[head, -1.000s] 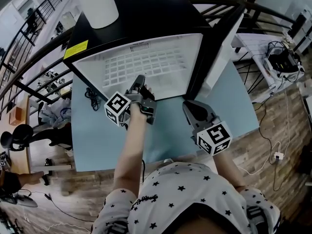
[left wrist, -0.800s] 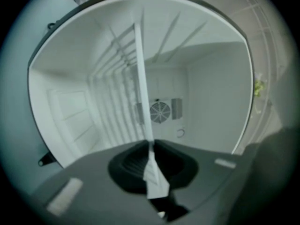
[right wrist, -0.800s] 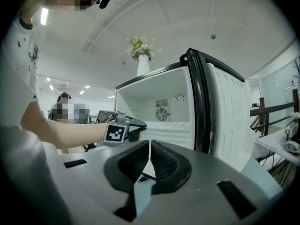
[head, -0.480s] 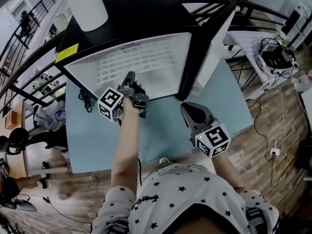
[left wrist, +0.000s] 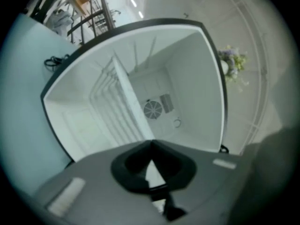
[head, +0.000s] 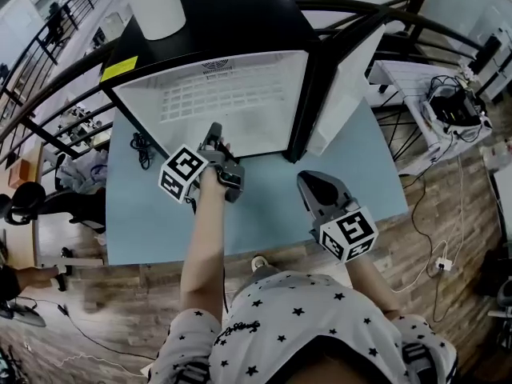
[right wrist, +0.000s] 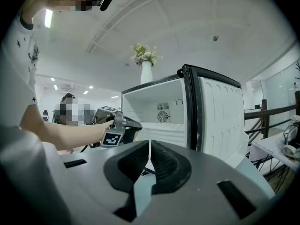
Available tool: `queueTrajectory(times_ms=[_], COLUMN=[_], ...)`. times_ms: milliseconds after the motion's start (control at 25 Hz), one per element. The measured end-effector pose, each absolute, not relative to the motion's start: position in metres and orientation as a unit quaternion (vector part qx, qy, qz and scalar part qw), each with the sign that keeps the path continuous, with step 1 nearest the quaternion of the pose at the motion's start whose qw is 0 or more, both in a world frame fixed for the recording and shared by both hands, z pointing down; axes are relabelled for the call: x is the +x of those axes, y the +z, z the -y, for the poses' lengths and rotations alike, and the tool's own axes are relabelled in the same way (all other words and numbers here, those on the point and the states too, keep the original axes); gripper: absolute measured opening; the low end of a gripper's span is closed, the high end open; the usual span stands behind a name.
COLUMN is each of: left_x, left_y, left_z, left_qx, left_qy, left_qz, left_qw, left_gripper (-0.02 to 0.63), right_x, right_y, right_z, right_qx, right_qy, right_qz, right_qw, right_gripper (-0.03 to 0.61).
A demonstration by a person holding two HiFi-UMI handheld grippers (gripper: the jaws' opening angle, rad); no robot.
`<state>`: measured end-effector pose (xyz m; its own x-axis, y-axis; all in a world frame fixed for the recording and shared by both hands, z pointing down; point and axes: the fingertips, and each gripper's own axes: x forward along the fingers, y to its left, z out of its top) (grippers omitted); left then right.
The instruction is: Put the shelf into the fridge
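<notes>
Shelf (head: 216,101) nearly seated in fridge (head: 240,22)
Your left gripper (head: 213,130) clamps its front edge, right gripper (head: 310,179) closed, empty; pushing it crooked could jam it

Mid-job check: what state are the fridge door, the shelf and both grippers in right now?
fridge door: open, swung out to the right.
shelf: inside the fridge, lying level, front edge near the opening.
left gripper: jaws together, apparently pinching the shelf's front edge.
right gripper: shut, empty, held back from the fridge over the table.
</notes>
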<state>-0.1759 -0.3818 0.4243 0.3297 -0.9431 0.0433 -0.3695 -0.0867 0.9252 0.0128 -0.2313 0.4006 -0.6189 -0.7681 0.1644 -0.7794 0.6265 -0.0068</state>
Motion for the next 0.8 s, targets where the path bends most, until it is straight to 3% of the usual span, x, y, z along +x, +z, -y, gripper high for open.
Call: queueTrajectory(times_ms=[440, 800], left_x=[-0.146, -0.096], left_y=[0.401, 0.412], left_z=[0.270, 0.172], left_qx=[0.737, 0.746], left_qy=[-0.176, -0.120], left_qz=[0.576, 0.601], left_qw=[0.307, 0.261], left_gripper=[0.005, 0.005], right_x=[0.026, 0.048], right_y=[0.398, 0.394], right_z=[0.185, 0.137], right_qx=[0.386, 0.348], right_qy=[0.045, 0.036], right_qz=[0.920, 0.936], right_qw=[0.054, 0.040], right_gripper=[0.026, 0.027])
